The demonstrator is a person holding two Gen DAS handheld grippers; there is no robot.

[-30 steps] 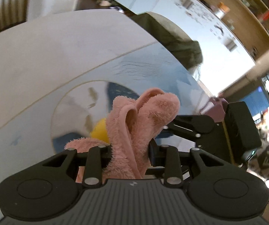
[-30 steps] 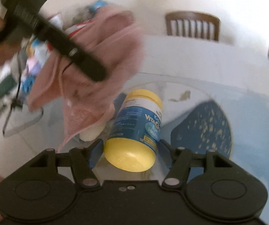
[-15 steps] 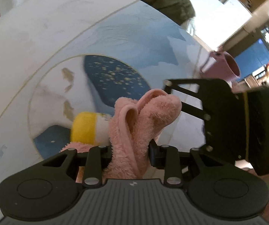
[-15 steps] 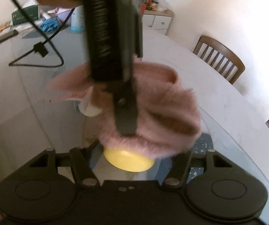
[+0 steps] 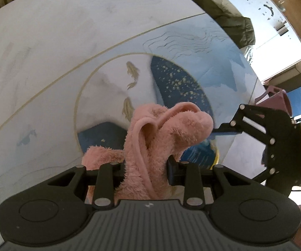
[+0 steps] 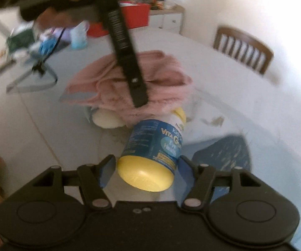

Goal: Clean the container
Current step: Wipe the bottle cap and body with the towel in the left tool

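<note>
A vitamin bottle [image 6: 154, 146] with a blue label and a yellow end lies between the blue pads of my right gripper [image 6: 146, 167], which is shut on it just above the table. A fluffy pink cloth [image 6: 133, 83] is bunched over the bottle's far end, with one black finger [image 6: 129, 62] of my left gripper lying across it. In the left wrist view the cloth [image 5: 160, 138] fills my left gripper [image 5: 146, 167], which is shut on it. A strip of the bottle's label [image 5: 198, 152] shows under the cloth, and the right gripper [image 5: 263, 136] is to the right.
A white round object [image 6: 106, 120] lies partly under the cloth. The glass tabletop [image 5: 66, 41] has a painted fish roundel. A pink mug [image 5: 276, 100] stands near the table's edge. A wooden chair [image 6: 242, 50], a red box [image 6: 133, 18] and a looped cable [image 6: 33, 79] lie beyond.
The left gripper has swung the cloth from the bottle's left side, across it, to the far end. The right gripper has kept its hold on the bottle while turning.
</note>
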